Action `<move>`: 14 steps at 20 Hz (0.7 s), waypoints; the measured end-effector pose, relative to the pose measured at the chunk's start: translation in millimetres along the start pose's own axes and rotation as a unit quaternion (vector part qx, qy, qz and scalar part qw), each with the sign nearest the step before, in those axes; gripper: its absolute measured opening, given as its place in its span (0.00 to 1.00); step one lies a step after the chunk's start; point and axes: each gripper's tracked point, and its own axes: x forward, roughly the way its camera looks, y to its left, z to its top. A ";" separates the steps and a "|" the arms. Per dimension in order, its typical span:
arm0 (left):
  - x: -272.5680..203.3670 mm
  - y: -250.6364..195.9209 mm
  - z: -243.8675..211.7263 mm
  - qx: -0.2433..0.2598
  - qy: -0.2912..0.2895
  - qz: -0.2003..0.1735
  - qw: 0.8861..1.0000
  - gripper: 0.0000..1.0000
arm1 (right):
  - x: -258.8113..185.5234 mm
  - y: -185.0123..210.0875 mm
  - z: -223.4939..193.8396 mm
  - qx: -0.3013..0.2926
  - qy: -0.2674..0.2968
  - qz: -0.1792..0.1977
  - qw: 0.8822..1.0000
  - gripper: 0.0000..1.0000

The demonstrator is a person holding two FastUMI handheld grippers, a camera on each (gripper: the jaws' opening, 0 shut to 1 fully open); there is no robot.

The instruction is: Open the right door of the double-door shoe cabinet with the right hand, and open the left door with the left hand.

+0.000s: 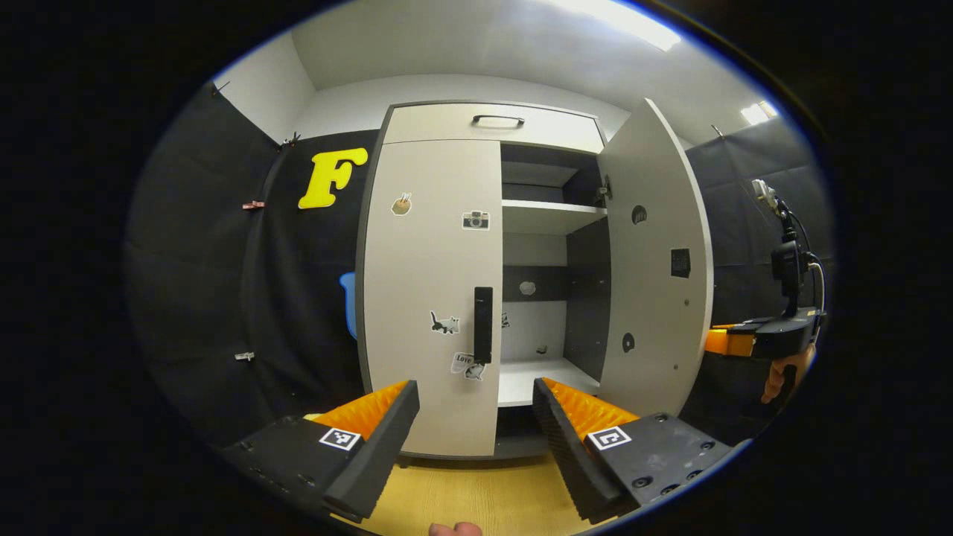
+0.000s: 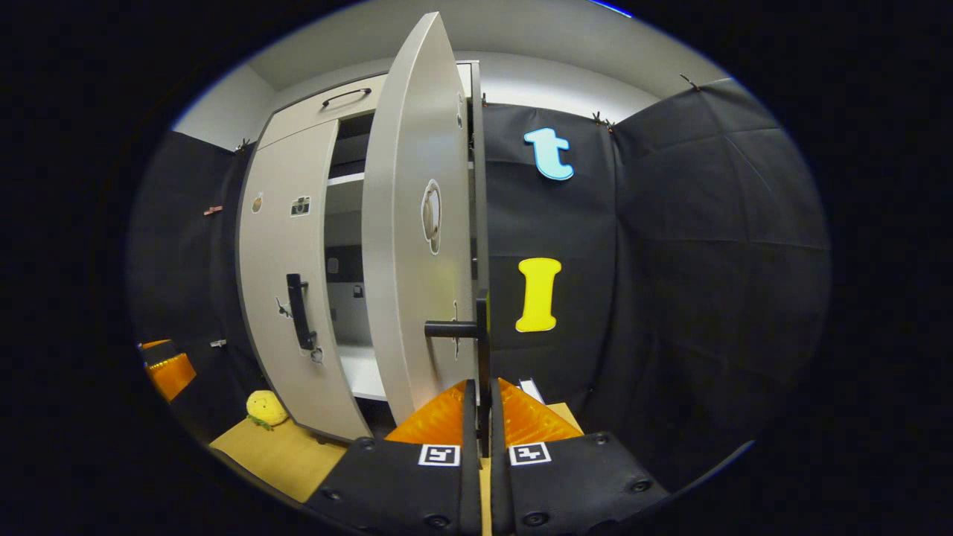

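**Right claw on handle, left claw spread: half done**

Right gripper (image 2: pixel 482 406) pinched on the right door handle (image 2: pixel 482 350), fingers pressed nearly together with the thin vertical bar between them. Both pads look to be bearing on it. Left gripper (image 1: pixel 476 406) spread wide, holding nothing, touching nothing, aimed at the shoe cabinet (image 1: pixel 491 123) from a short way off.

Progress, judged from door positions:
- Right door (image 1: pixel 655 260) swung well out, inner face showing in the left gripper view, shelves (image 1: pixel 551 216) and cabinet floor exposed. Seen almost edge-on in the right gripper view. First half effectively done, handle not yet let go.
- Left door (image 1: pixel 432 298) flush shut, stickers on its face. Left door handle (image 1: pixel 483 324) sits at the door's inner edge, above and between the spread fingers, well apart from them.

Remaining: bring left claw up to that handle, close on it, pull door out.

Also visible: small yellow plush toy (image 2: pixel 266 408) on the wooden floor (image 2: pixel 283 454) near the cabinet's base.
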 end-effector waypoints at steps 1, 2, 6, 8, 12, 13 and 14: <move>1.6 -3.6 1.0 0.001 0.000 -0.001 1.000 0.95 | -0.3 -7.0 1.0 0.005 -0.003 -0.001 1.000 0.06; 3.0 -5.9 1.1 0.002 -0.001 -0.001 1.000 0.95 | -2.2 -5.9 -1.9 0.027 0.004 0.010 1.000 0.06; 7.9 -14.9 2.6 0.005 0.001 -0.001 1.000 0.92 | -2.4 -2.2 -0.3 0.044 0.002 0.021 0.999 0.06; 10.1 -17.6 4.6 0.007 0.000 -0.002 1.000 0.95 | -2.4 -6.2 5.7 0.041 -0.007 0.020 0.999 0.07; 20.3 -23.6 6.8 0.008 0.001 -0.011 1.000 0.95 | -10.3 -9.9 17.0 0.059 -0.025 0.020 0.998 0.18; 25.0 -25.8 9.0 0.006 -0.001 -0.015 1.000 0.95 | -14.5 -12.0 20.1 0.067 -0.027 0.019 0.997 0.25; 29.7 -25.2 9.9 0.004 -0.002 -0.016 1.000 0.95 | -20.5 -15.2 21.7 0.074 -0.026 0.018 0.997 0.34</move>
